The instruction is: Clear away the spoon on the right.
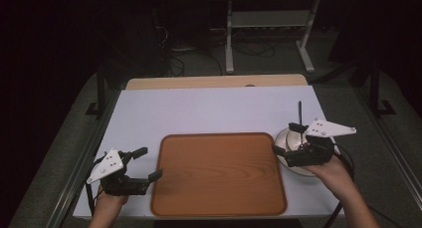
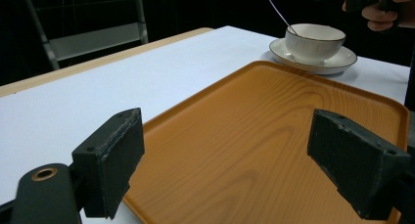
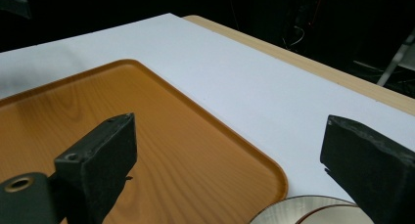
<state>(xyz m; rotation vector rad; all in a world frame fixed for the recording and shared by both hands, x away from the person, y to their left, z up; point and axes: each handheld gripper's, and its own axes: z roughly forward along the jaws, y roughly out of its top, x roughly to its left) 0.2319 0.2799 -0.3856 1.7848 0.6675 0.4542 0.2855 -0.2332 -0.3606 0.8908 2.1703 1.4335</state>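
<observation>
Right tool (image 1: pixel 286 143) w/ jaws apart hovers over cup (image 2: pixel 313 40) & saucer (image 2: pixel 337 62) at surface's right edge, prob. to lift onto tray (image 1: pixel 219 175). Left tool (image 1: pixel 147 163), also apart, waits at tray's left rim.

One wooden tray (image 1: pixel 219 173) is seen on one white table (image 1: pixel 209 108). One cup (image 2: pixel 313 40), one saucer (image 2: pixel 337 62) and one spoon (image 2: pixel 279 13) are counted, far right. Two grippers are held, one left gripper (image 1: pixel 144 163) and one right gripper (image 1: pixel 287 137).

Left gripper (image 1: pixel 148 163), right gripper (image 1: pixel 285 137): jaws apart.
</observation>
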